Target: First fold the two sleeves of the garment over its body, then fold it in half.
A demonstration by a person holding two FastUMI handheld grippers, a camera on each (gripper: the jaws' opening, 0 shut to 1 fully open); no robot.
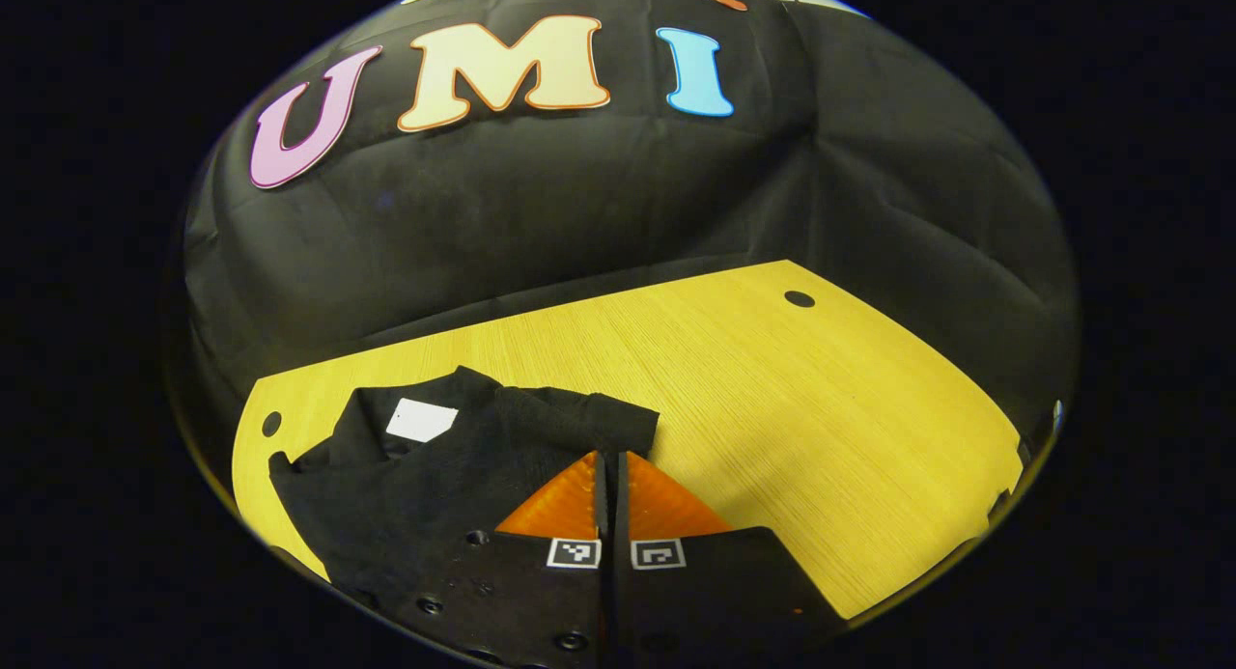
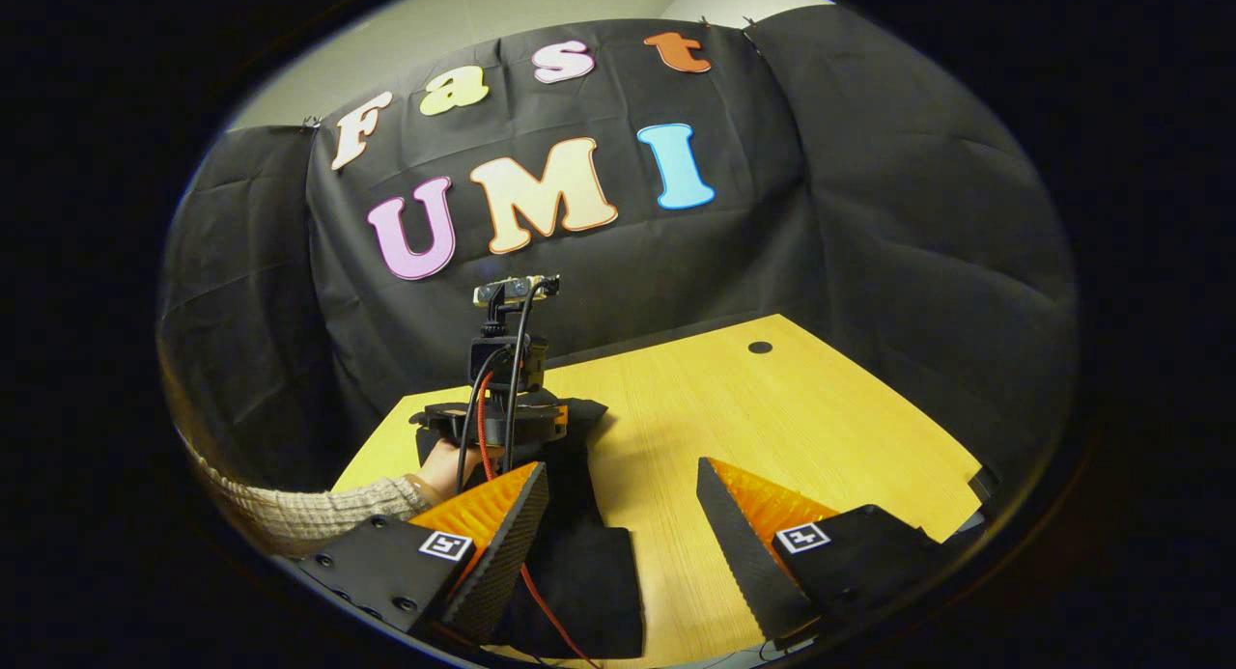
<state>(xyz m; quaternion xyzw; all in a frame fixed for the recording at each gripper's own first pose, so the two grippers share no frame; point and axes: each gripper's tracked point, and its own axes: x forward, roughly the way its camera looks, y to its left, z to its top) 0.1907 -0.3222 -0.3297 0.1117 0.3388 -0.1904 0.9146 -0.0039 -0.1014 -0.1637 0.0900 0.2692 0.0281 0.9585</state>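
On the table's (image 1: pixel 772 379) left edge, garment (image 1: pixel 435 476) beneath left gripper's (image 1: pixel 610 461) closed jaws; right gripper (image 2: pixel 618 500) wide open, empty.

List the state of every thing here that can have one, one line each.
Black fabric garment: lying on the table, sleeve folded over its body, white neck label showing.
Left gripper: fingers closed together over the garment; grip unclear.
Right gripper: open, empty, above the table.
Yellow wooden table: bare beside the garment.
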